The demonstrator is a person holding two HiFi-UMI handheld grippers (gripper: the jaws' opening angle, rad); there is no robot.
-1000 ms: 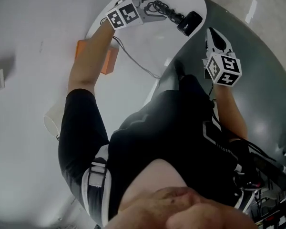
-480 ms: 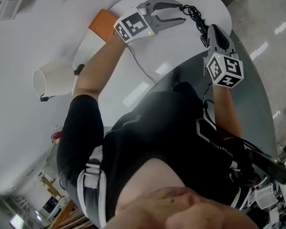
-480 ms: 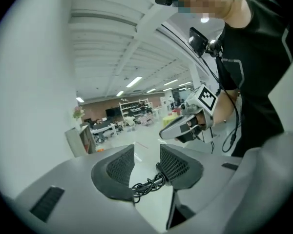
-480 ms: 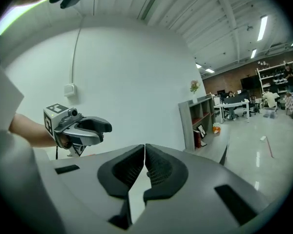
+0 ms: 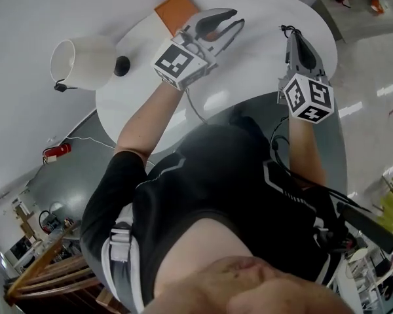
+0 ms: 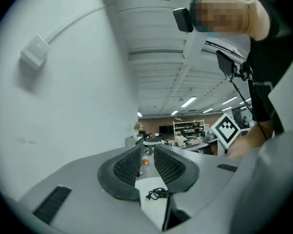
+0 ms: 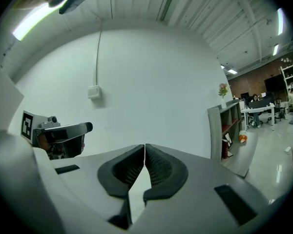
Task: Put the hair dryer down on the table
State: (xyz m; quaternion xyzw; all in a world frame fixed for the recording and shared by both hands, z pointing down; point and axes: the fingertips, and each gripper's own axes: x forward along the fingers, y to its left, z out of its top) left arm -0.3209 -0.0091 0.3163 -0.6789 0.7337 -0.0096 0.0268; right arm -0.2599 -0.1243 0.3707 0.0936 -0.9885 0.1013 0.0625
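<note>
The hair dryer's body shows in no view now. Only a coiled black cord (image 6: 157,194) lies on the white round table (image 5: 249,64), seen below the left jaws. My left gripper (image 5: 236,18) (image 6: 147,147) hangs above the table's far part. Its jaws have just been closing and stand a narrow gap apart, with nothing between them. Over the table's right side my right gripper (image 5: 290,33) (image 7: 145,146) is shut with its tips touching, holding nothing. A short bit of black cord (image 5: 283,27) peeks out by its tip.
An orange box (image 5: 177,10) lies at the table's far edge, beside the left gripper. A white cylinder (image 5: 85,61) and a small black knob (image 5: 121,65) sit at the table's left. A grey floor surrounds the table, with a wall behind it.
A second ago the hair dryer and cord lay on the table by the left gripper; now the dryer is out of sight. Both grippers have risen, and the left jaws have narrowed.
</note>
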